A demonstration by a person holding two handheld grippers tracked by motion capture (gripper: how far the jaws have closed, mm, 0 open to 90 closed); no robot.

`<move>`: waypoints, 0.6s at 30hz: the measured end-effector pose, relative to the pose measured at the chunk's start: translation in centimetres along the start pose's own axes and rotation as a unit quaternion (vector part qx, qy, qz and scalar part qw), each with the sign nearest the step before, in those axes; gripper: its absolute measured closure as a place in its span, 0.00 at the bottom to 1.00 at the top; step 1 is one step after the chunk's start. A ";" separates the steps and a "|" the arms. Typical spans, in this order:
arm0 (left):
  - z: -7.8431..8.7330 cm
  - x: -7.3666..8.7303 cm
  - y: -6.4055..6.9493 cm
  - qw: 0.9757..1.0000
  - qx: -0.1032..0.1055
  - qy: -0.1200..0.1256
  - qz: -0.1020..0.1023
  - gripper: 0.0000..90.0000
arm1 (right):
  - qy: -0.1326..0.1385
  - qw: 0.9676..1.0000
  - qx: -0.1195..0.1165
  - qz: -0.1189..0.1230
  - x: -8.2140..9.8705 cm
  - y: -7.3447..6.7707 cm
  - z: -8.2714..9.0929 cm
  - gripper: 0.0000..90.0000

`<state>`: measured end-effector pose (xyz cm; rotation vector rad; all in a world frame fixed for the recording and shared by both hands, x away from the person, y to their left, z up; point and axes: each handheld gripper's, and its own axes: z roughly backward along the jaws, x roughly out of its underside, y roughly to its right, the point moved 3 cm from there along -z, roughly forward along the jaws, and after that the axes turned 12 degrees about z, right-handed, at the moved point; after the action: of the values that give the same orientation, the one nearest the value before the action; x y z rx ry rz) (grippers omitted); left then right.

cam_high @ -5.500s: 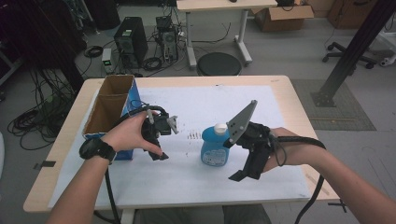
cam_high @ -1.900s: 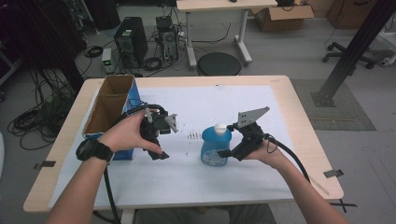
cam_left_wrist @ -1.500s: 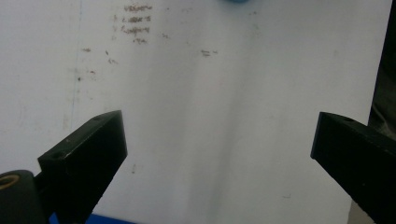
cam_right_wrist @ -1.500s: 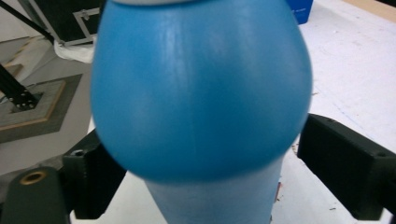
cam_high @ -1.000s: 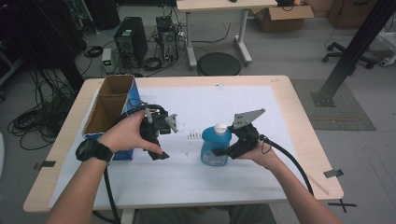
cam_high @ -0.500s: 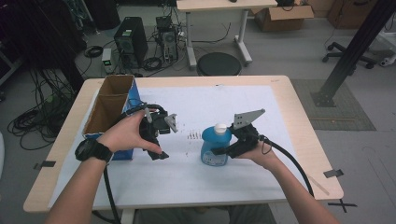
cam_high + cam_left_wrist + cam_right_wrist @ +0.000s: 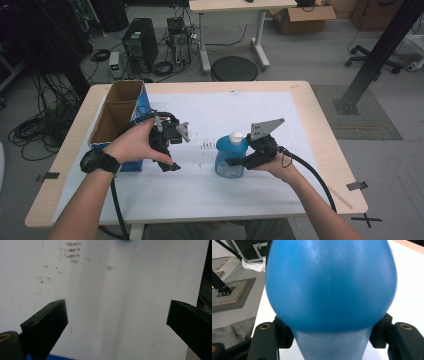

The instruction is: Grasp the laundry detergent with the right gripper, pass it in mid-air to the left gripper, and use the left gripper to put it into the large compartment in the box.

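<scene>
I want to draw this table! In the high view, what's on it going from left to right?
Cardboard box → left gripper → blue bottle → right gripper, its fingers closing on the bottle.

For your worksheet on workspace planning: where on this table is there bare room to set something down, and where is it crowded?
Free: the white sheet beyond the blue bottle, and the near strip before both forearms. Crowded: the left edge by the cardboard box, and the middle, around the left hand-held gripper and right hand-held gripper.

On the table (image 7: 320, 130) we find a sheet (image 7: 210, 115) under everything. A box (image 7: 117, 117) stands at its left edge; right of centre a bottle (image 7: 231, 157) stands, our left gripper (image 7: 172, 145) between them.
</scene>
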<state>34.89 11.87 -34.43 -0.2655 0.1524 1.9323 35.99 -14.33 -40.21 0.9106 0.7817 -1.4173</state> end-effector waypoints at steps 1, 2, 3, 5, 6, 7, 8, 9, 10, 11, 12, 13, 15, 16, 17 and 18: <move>0.0 0.0 0.0 1.000 0.000 -0.001 0.000 0.05 | 0.000 1.000 0.000 0.001 0.0 0.0 0.0 0.41; 0.0 0.0 0.0 1.000 0.000 0.000 -0.001 0.05 | 0.001 1.000 0.001 0.002 0.0 0.0 0.0 0.42; 0.0 0.0 0.0 1.000 0.000 0.000 -0.001 0.05 | 0.001 1.000 0.001 0.002 0.0 0.0 0.0 0.42; 0.0 -0.1 0.0 1.000 0.000 0.001 -0.001 0.05 | 0.000 1.000 0.003 0.005 0.0 -0.1 0.0 0.42; 0.0 -0.1 0.0 1.000 0.001 0.001 -0.001 0.05 | -0.001 1.000 0.006 0.011 -0.1 -0.1 0.0 0.43; 0.0 -0.1 0.0 1.000 0.001 0.003 -0.002 0.05 | -0.001 1.000 0.008 0.012 -0.1 -0.1 0.1 0.44; 0.0 -0.1 0.0 1.000 0.001 0.003 -0.002 0.05 | -0.001 1.000 0.008 0.012 -0.1 -0.1 0.1 0.44; 0.0 -0.2 0.0 1.000 0.001 0.003 -0.003 0.05 | -0.002 1.000 0.011 0.015 -0.1 -0.1 0.1 0.44; 0.0 -0.2 0.0 1.000 0.000 0.003 -0.003 0.05 | -0.002 1.000 0.012 0.017 -0.1 -0.1 0.1 0.45; 0.0 -0.2 0.1 1.000 0.000 0.004 -0.003 0.05 | -0.003 1.000 0.018 0.017 -0.2 0.0 0.3 0.47; 0.0 -0.3 0.1 1.000 0.000 0.004 -0.003 0.05 | -0.003 1.000 0.018 0.017 -0.2 0.0 0.3 0.47; 0.1 -0.3 0.1 1.000 0.000 0.005 -0.003 0.05 | -0.004 1.000 0.017 0.014 -0.2 0.2 0.4 0.47; 0.1 -0.3 0.1 1.000 0.000 0.005 -0.005 0.05 | -0.005 1.000 0.015 0.011 -0.2 0.4 0.4 0.47; 0.2 -0.3 0.1 1.000 0.000 0.005 -0.004 0.05 | -0.005 1.000 0.015 0.011 -0.2 0.4 0.4 0.47; 0.2 -0.3 0.0 1.000 0.000 0.006 -0.004 0.05 | -0.006 1.000 0.016 0.012 -0.2 0.4 0.4 0.47; 0.3 -0.3 0.0 1.000 0.000 0.006 -0.004 0.05 | -0.008 1.000 0.015 0.012 -0.3 0.4 0.4 0.48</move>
<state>34.96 11.62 -34.05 -0.2772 0.1592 1.9233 36.38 -14.58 -39.73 0.9274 0.7365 -1.4171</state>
